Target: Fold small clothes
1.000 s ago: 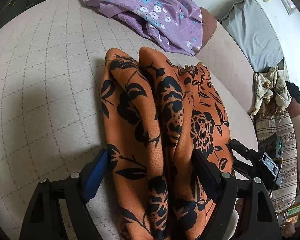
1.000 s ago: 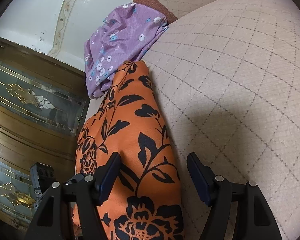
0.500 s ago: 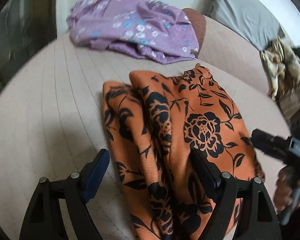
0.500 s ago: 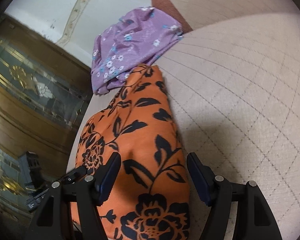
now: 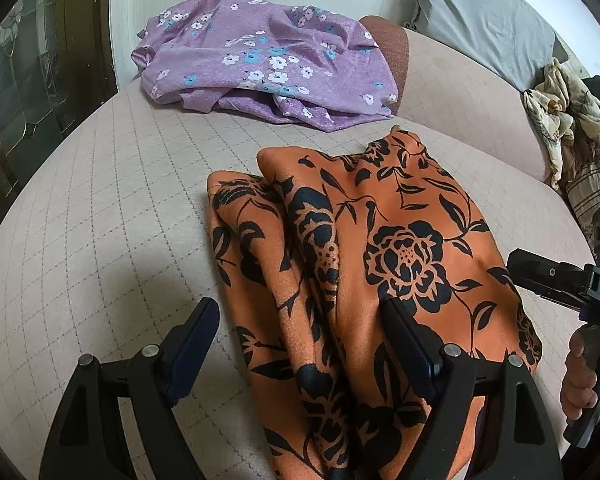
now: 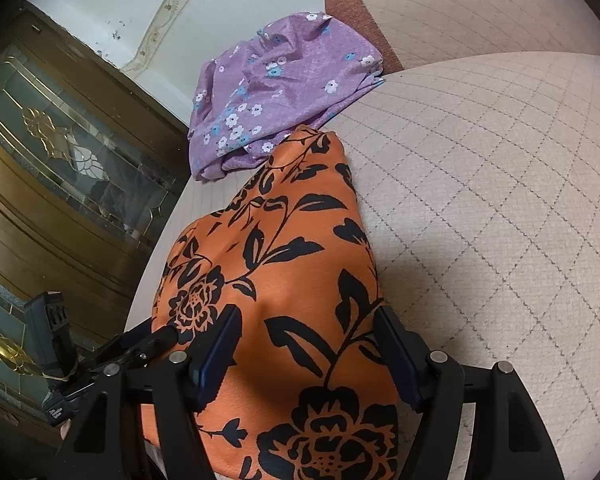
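Jaws wide; orange garment (image 5: 380, 248) underneath hidden.

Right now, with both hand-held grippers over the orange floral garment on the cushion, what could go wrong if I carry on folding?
1. The orange garment lies bunched in ridges; a grab may catch only one layer and fold crookedly.
2. The left hand-held gripper has one finger on bare cushion, so closing could pinch the cover.
3. The purple floral garment lies close behind; a forward sweep of the fold might snag it.
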A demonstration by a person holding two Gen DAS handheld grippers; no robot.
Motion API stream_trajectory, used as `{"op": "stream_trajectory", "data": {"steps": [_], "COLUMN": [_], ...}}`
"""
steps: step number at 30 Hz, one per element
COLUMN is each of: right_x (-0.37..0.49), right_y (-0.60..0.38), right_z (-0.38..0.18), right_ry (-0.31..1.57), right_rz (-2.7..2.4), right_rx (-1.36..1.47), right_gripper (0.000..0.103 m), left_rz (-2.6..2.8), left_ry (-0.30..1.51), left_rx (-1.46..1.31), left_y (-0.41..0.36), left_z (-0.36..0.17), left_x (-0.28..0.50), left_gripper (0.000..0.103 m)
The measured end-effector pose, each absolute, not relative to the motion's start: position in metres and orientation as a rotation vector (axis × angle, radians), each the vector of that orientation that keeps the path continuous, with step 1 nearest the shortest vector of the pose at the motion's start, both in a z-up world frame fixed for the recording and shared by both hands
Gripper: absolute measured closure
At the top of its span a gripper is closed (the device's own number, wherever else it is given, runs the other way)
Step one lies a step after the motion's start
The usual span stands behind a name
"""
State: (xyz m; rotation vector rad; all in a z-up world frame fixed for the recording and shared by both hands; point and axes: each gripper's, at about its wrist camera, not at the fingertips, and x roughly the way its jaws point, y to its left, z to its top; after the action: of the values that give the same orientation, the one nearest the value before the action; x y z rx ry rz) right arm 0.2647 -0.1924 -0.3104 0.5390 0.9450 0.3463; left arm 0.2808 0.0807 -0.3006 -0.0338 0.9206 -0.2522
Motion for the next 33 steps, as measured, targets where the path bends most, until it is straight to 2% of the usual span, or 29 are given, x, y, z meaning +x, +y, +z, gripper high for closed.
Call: {"op": "stream_trajectory", "data": {"steps": [33], "right_x": [0.276], "right_y": [-0.197], "right_z": [-0.325], "right_ry": [0.972], "right_rz": [0.353], "right_rx": [0.573], "right_gripper": [0.031], "left_rz": [-0.240], "left_ry": [0.946], "left_rx": [-0.027], "left_y": [0.073], "left_z": [-0.307], "left_x": [0.287], "left_gripper": [0.019]}}
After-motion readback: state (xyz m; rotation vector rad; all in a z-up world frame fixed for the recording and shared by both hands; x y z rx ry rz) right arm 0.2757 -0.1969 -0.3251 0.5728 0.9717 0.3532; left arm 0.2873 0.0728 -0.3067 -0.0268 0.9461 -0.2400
